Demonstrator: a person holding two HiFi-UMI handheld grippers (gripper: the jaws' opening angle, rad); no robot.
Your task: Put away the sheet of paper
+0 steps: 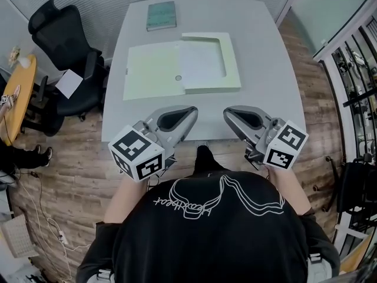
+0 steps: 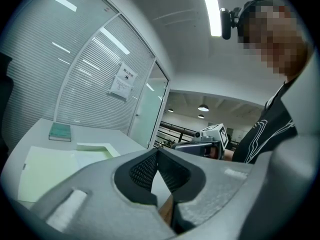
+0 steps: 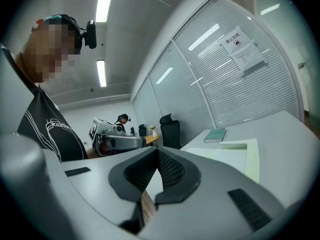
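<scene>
An open pale green folder (image 1: 153, 71) lies in the middle of the grey table (image 1: 265, 58). The white sheet of paper (image 1: 201, 63) rests in the folder's right half. My left gripper (image 1: 192, 112) and right gripper (image 1: 228, 113) hover over the table's near edge with their tips turned toward each other and a gap between them. Both are shut with nothing in them. In the left gripper view the jaws (image 2: 156, 152) meet, with the folder (image 2: 50, 169) to the left and the right gripper (image 2: 210, 138) beyond. In the right gripper view the jaws (image 3: 157, 151) meet, and the folder (image 3: 250, 159) lies to the right.
A teal book (image 1: 161, 15) lies at the table's far edge. A black office chair (image 1: 65, 52) with a loose paper (image 1: 69, 82) on its seat stands left of the table, and a round wooden table (image 1: 17, 93) is further left. Another person (image 3: 122, 120) stands in the background.
</scene>
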